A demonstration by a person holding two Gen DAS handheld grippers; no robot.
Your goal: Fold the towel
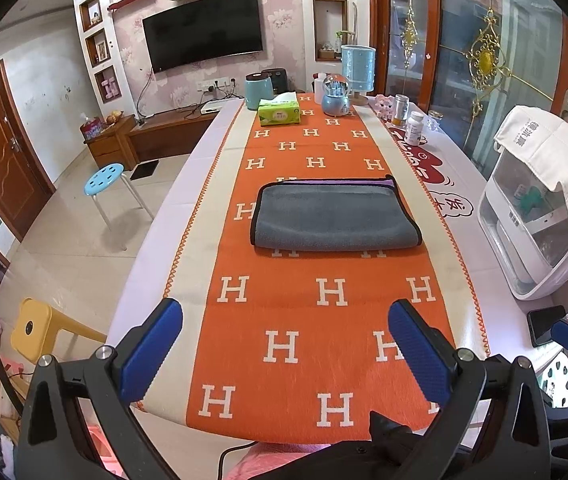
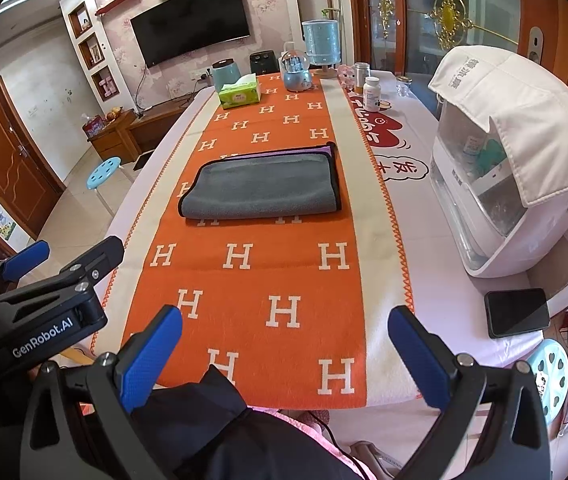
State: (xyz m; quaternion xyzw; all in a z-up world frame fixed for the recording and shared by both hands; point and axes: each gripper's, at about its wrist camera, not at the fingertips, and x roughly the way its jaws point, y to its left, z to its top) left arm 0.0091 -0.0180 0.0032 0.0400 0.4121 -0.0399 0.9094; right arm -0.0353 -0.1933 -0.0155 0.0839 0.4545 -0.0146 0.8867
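1. My left gripper [image 1: 285,344] has its jaws wide apart, and nothing is between them.
2. My right gripper [image 2: 285,344] has its jaws wide apart too, and it holds nothing.
3. Both sit low at the near end of the table, over the orange cloth [image 1: 284,320] with white H letters.
4. The towel [image 1: 334,216] lies flat on that cloth, well ahead of my jaws, in the middle of the table. No jaw touches it.
5. The towel is gray with a dark edge, and it is folded over. A thin purple strip shows along its far edge.
6. From my right gripper, the towel [image 2: 264,190] is ahead and a bit to the left.
7. From there I also see my left gripper [image 2: 44,276] off to the left side, near the table edge.
8. Far past the towel sits a green tissue box [image 1: 279,112], with a blue snow globe [image 1: 336,96] beside it.
9. To the right of my jaws stands a big white machine [image 2: 504,184] with a white cover.
10. A black phone [image 2: 517,312] lies flat just to the right of my right jaws.
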